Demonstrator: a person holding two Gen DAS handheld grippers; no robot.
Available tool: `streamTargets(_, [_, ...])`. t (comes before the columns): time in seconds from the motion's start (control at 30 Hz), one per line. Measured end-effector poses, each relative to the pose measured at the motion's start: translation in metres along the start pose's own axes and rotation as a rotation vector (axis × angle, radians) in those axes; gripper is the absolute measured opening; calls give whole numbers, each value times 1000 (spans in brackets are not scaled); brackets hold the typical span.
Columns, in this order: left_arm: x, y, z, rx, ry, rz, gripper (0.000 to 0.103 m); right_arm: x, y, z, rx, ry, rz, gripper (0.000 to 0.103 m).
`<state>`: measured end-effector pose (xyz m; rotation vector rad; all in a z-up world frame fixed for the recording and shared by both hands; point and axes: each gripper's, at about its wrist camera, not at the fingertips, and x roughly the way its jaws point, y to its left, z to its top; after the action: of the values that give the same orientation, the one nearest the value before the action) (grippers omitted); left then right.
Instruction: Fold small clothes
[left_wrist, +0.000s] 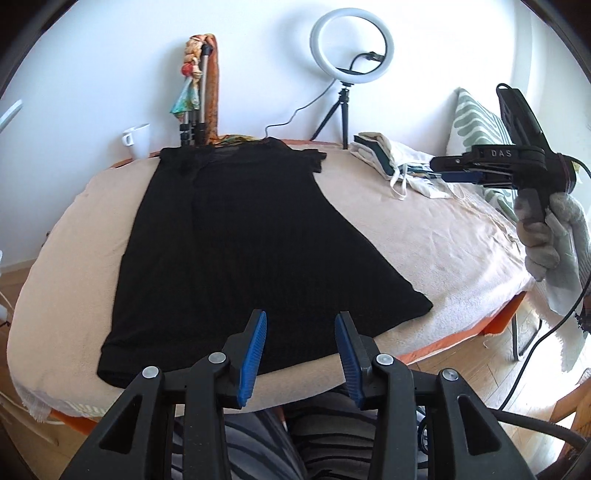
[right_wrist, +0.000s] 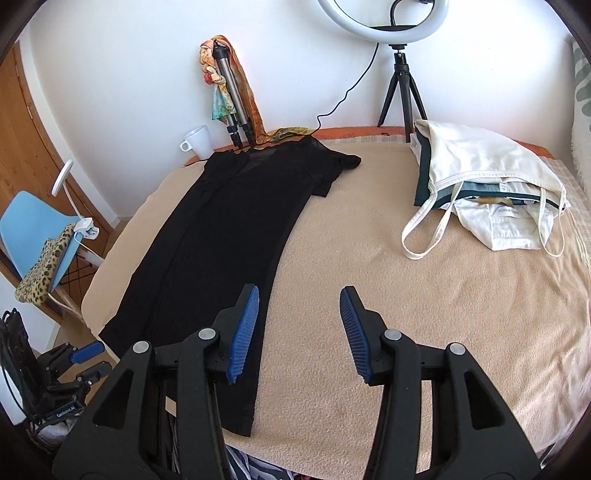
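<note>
Currently a black garment (left_wrist: 236, 236) is laid flat and lengthwise on the beige blanket (left_wrist: 424, 243) covering the table, neckline at the far edge, hem at the near edge. One long side of the black garment appears folded in, so a lengthwise crease is seen down it; the short sleeve on the other side is spread out near the far edge.

The left gripper (left_wrist: 300, 354) is held above the hem of the black garment, jaws apart, nothing between the blue pads (left_wrist: 255, 354); no contact with the cloth is seen. The right gripper (right_wrist: 298, 332) is held over the near edge of the black garment's right side, jaws apart and empty, one pad over the cloth, the other over bare blanket. In the left wrist view the right gripper is seen well off to the right of the black garment, carried by a gloved hand (left_wrist: 554, 236).

A stack of folded clothes (right_wrist: 491, 184), white and dark green, is placed well to the right of the black garment, near the far corner. A white mug (left_wrist: 137, 140) and a folded tripod wrapped in a coloured scarf (left_wrist: 199, 85) are seen just beyond the black garment's neckline, at the wall. A ring light (left_wrist: 351, 48) on a small tripod is stood behind and right of the neckline. A blue chair (right_wrist: 33, 229) is seen left of the table.
</note>
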<state>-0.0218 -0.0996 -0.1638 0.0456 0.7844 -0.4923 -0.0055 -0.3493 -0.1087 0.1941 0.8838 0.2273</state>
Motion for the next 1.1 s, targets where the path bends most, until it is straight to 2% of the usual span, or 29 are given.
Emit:
streamTargets(0.3, [53, -95, 11, 181, 39, -109, 40, -2, -46, 6, 65, 6, 29, 48])
streamTargets(0.53, [86, -112, 10, 228, 106, -83, 38, 9, -77, 20, 140, 21, 66, 48])
streamTargets(0.57, [90, -111, 10, 225, 121, -87, 37, 12, -79, 23, 145, 25, 75, 48])
streamTargets(0.7, [96, -110, 10, 213, 132, -104, 8, 31, -83, 36, 167, 40, 118, 49])
streamTargets(0.73, [96, -109, 12, 201, 130, -107, 6, 38, -83, 40, 172, 45, 123, 49])
streamTargets(0.87, [87, -94, 21, 114, 109, -154, 3, 68, -80, 56, 184, 74, 154, 49])
streamTargets(1.1, [63, -75, 29, 26, 60, -178, 2, 145, -81, 82, 265, 151, 200, 49])
